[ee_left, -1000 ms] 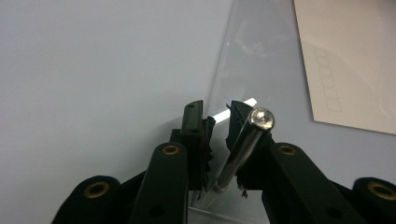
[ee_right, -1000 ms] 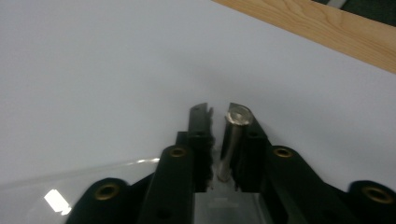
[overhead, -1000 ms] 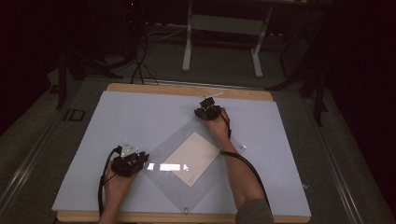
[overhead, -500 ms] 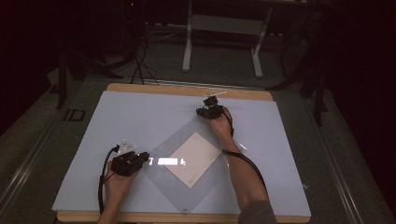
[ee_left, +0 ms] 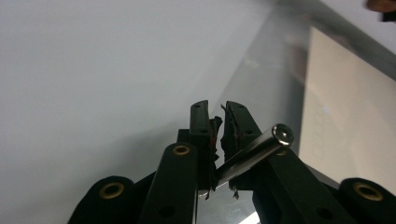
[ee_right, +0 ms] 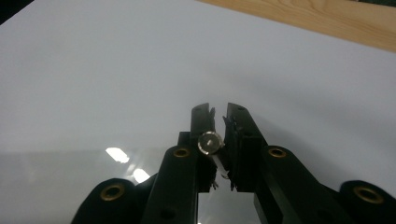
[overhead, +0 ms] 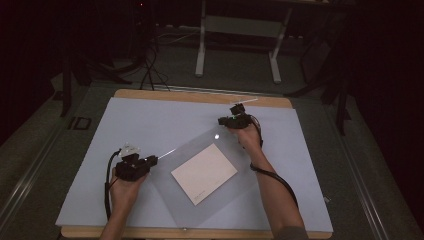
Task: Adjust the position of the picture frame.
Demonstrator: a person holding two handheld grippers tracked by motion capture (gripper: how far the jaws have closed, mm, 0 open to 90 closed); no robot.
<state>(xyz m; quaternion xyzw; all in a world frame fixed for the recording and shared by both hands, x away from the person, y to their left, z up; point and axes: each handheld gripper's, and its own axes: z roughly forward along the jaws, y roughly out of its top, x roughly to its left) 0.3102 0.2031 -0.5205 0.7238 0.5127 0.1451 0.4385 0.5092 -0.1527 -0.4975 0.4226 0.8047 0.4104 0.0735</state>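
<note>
A clear plastic sheet point(overhead: 190, 150) lies cornerwise on the pale table mat point(overhead: 150, 120), with a cream card point(overhead: 204, 173) at its middle. My left gripper point(overhead: 152, 161) is at the sheet's left corner, shut on a short metal rod point(ee_left: 257, 149) that sticks out to the right past the jaws point(ee_left: 217, 109). The sheet's edge point(ee_left: 271, 70) and the card point(ee_left: 350, 107) lie just ahead of it. My right gripper point(overhead: 221, 121) is at the sheet's far corner, shut on another metal rod point(ee_right: 210, 142), seen end-on between its jaws point(ee_right: 218, 109). The sheet point(ee_right: 70, 186) gleams below them.
The table's wooden rim point(overhead: 200, 96) runs along the far side, also seen as a wooden rim point(ee_right: 327, 18) in the right gripper view. Beyond it stand a metal frame point(overhead: 237, 30) and cables on the dark floor. Bare mat surrounds the sheet on all sides.
The left gripper has shifted slightly up the table and the right gripper slightly right. The sheet with its card has turned a little between them.
</note>
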